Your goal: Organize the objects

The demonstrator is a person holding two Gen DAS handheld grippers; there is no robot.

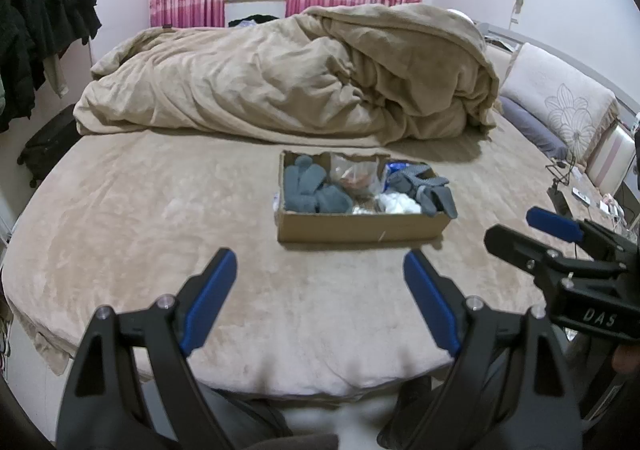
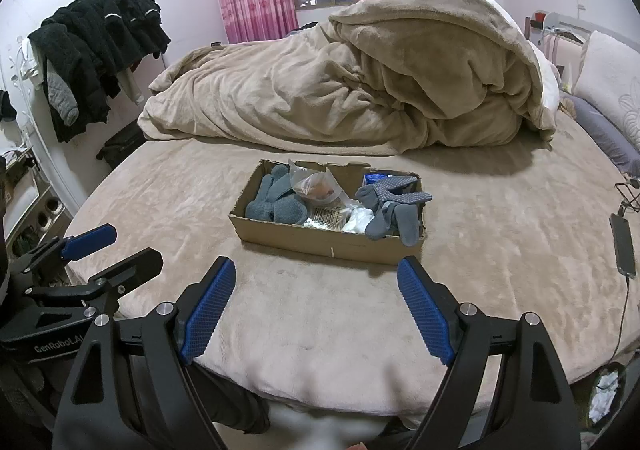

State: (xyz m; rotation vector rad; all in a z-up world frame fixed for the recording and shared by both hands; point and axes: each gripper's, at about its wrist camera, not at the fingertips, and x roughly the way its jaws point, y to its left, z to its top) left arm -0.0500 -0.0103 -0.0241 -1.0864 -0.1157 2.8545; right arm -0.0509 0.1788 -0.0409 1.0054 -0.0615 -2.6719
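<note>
A shallow cardboard box [image 1: 360, 229] [image 2: 320, 241] sits on the beige bed. It holds grey gloves [image 1: 312, 185] [image 2: 276, 197] on its left, a clear plastic bag [image 1: 358, 177] [image 2: 318, 187] in the middle, and grey dotted socks [image 1: 428, 185] [image 2: 394, 205] draped over its right side, with white items beneath. My left gripper [image 1: 320, 262] is open and empty, short of the box. My right gripper [image 2: 316, 270] is open and empty, just before the box's near wall. Each gripper shows at the other view's edge, the right [image 1: 560, 234] and the left [image 2: 100, 246].
A heaped beige duvet [image 1: 300, 77] [image 2: 360, 81] lies behind the box. Pillows [image 1: 560, 97] line the bed's right end. A phone on a cable [image 2: 623, 246] lies at the bed's right edge. Dark coats [image 2: 96, 45] hang on the left wall.
</note>
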